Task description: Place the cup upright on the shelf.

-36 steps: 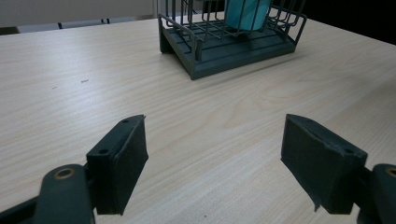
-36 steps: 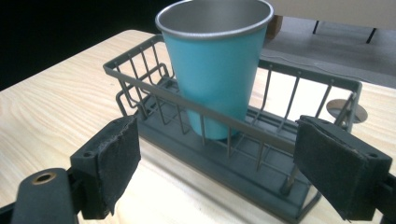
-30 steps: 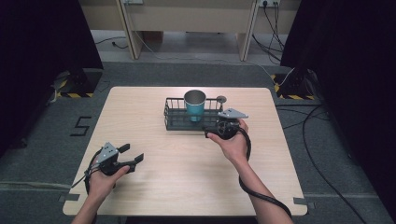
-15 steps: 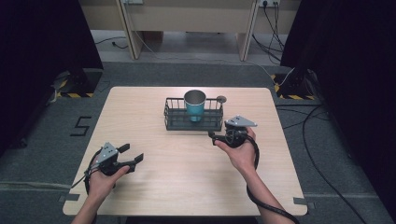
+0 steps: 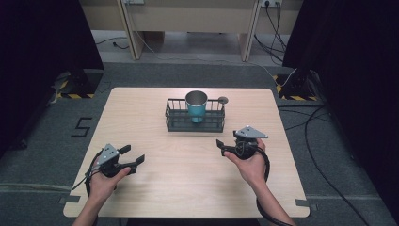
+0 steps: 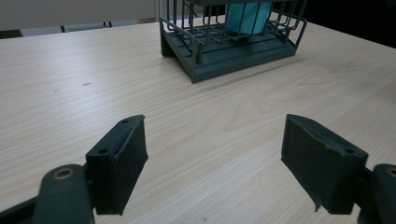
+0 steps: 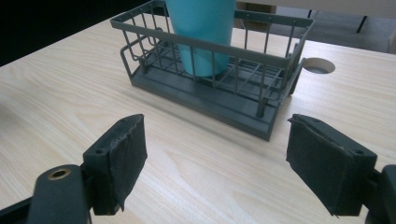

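A: Black pads on the right gripper (image 5: 225, 147) stood apart with nothing between them; they had just been closing a bit. Where was it?

B: Low over the wooden table (image 5: 141, 108), a little way from the cup. The left gripper (image 5: 135, 157) was spread wide too, holding nothing, down near the person's side.

A: And the blue cup (image 5: 196, 106)?

B: It stood up straight inside the grey wire basket (image 5: 175, 115), in the middle of the table. It was ahead of the right gripper and a little to the left.

A: Which hand was closer?

B: The right one, I think. The basket ran long from side to side.
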